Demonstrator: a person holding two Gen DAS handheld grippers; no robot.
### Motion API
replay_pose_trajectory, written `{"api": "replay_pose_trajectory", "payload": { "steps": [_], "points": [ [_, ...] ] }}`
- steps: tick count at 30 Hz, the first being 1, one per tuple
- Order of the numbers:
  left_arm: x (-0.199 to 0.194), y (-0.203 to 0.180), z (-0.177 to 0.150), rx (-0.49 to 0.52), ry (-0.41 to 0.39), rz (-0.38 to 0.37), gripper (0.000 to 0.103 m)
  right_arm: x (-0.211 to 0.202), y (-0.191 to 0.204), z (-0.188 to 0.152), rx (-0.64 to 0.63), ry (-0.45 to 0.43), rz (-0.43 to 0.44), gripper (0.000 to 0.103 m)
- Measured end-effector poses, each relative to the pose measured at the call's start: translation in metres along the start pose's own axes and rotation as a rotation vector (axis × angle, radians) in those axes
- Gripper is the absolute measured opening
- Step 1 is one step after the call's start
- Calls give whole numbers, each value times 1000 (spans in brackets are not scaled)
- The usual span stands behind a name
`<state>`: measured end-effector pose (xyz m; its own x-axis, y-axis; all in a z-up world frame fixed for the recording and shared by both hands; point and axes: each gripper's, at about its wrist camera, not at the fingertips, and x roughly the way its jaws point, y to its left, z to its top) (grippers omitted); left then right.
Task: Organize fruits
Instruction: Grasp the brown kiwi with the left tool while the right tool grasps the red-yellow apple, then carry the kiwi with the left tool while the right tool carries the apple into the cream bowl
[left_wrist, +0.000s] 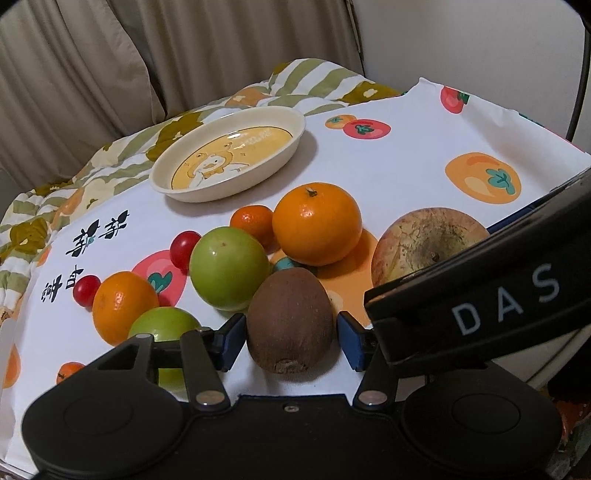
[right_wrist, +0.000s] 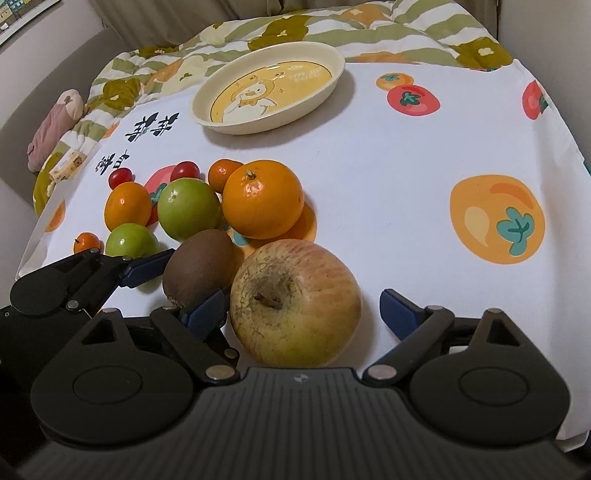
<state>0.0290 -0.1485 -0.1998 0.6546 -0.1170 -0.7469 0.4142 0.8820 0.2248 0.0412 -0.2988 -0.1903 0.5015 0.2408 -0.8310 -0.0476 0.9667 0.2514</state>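
Note:
A brown kiwi (left_wrist: 290, 319) lies between the open blue-padded fingers of my left gripper (left_wrist: 291, 339), with small gaps on both sides; it also shows in the right wrist view (right_wrist: 199, 267). A large reddish-yellow apple (right_wrist: 295, 301) sits between the open fingers of my right gripper (right_wrist: 303, 314), untouched; it also shows in the left wrist view (left_wrist: 424, 247). Behind them lie a big orange (right_wrist: 262, 199), two green fruits (right_wrist: 188, 208) (right_wrist: 131, 240), smaller oranges (right_wrist: 127, 205) and cherry tomatoes (right_wrist: 120, 177). A cream oval plate (right_wrist: 332, 59) with a duck picture stands empty at the back.
The table has a white cloth (right_wrist: 388, 166) printed with fruit pictures. A striped floral quilt (right_wrist: 424, 40) lies beyond the plate, with curtains (left_wrist: 110, 55) behind. The table's right edge (right_wrist: 576, 155) drops off near my right gripper.

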Motion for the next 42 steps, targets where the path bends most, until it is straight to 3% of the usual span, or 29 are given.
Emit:
{"api": "replay_pose_trajectory", "payload": {
  "steps": [6,10,24,34,42],
  "points": [
    [-1,2,0,-8,-1,-1,53,4,-4,1,40,28,25,103],
    [-4,4,-1,-28,6,-8,52,8,-6,-3,59,58,46,93],
    [-20,10,-6,-81,12,2,52,5,-1,-1,6,31,30,90],
    [-63,24,17,-149,-50,59,52,-37,0,23,-6,-44,41,90],
    [-104,58,52,-196,-119,126,52,-78,10,55,-31,-110,53,90]
  ]
}}
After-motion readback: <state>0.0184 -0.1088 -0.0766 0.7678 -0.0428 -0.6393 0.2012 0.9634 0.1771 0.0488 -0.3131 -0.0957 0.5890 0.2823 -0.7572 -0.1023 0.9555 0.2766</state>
